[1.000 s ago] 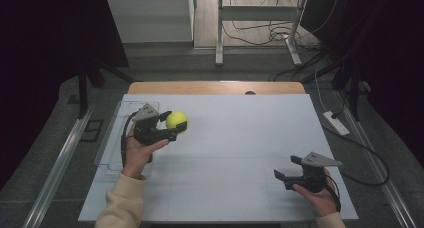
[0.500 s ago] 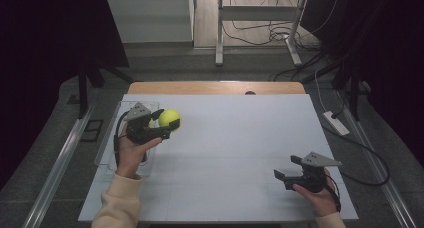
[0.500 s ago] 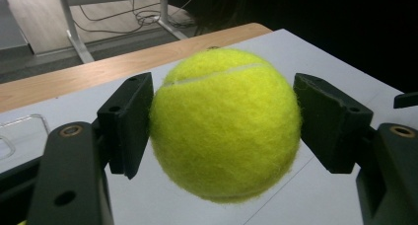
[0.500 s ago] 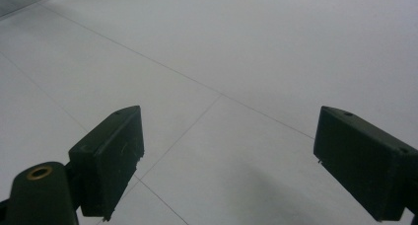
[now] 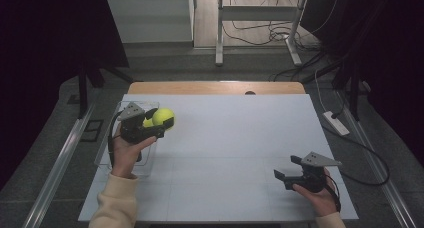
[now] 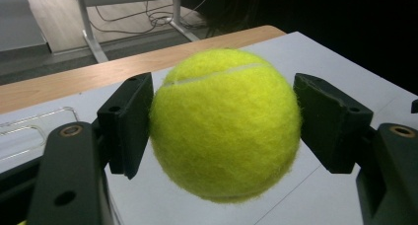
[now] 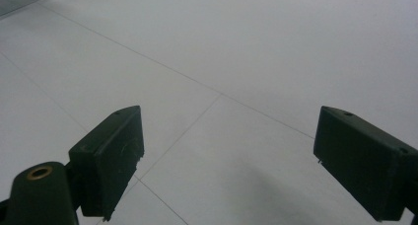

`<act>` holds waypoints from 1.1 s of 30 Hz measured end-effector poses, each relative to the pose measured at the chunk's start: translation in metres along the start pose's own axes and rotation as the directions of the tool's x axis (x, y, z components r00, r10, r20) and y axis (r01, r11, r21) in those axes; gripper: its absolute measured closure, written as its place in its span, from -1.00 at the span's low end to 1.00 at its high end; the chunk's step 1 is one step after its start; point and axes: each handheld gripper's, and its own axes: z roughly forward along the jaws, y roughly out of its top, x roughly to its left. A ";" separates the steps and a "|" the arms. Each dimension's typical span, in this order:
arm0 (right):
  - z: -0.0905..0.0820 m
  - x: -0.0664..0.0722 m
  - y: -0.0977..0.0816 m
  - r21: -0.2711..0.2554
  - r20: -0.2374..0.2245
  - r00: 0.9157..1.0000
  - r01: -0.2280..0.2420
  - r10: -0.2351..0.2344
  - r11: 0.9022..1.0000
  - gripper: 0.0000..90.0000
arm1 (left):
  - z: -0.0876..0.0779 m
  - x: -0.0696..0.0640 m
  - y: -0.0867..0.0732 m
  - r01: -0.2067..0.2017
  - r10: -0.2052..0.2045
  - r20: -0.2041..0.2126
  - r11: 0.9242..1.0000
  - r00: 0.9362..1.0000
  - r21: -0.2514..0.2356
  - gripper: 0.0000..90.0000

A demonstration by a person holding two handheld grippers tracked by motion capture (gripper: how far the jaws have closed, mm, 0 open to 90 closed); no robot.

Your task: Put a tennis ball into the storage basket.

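White tabletop (image 5: 235, 138) in a dark room, wooden edge at twelve o'clock. Left gripper (image 5: 161, 124) clamped on a tennis ball (image 5: 163, 117), carried clear of the surface at ten o'clock, above the rim of a clear plastic tray (image 5: 116, 153). Second yellow ball (image 5: 148, 122) apparently in that tray, partly hidden. Best lowered gently over the tray, then released. Right gripper (image 5: 280, 175) wide open, empty, at five o'clock.
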 end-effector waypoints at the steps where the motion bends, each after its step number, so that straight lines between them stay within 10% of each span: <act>1: 0.000 0.000 0.000 0.000 0.000 1.000 0.000 0.000 1.000 -0.74 | 0.000 0.000 0.000 0.000 0.000 -0.004 1.000 1.000 0.000 -0.39; 33: 0.001 0.000 0.000 0.000 -0.001 1.000 -0.004 0.004 1.000 -0.74 | -0.028 0.033 -0.010 0.057 -0.057 -0.131 0.998 0.990 -0.004 -0.39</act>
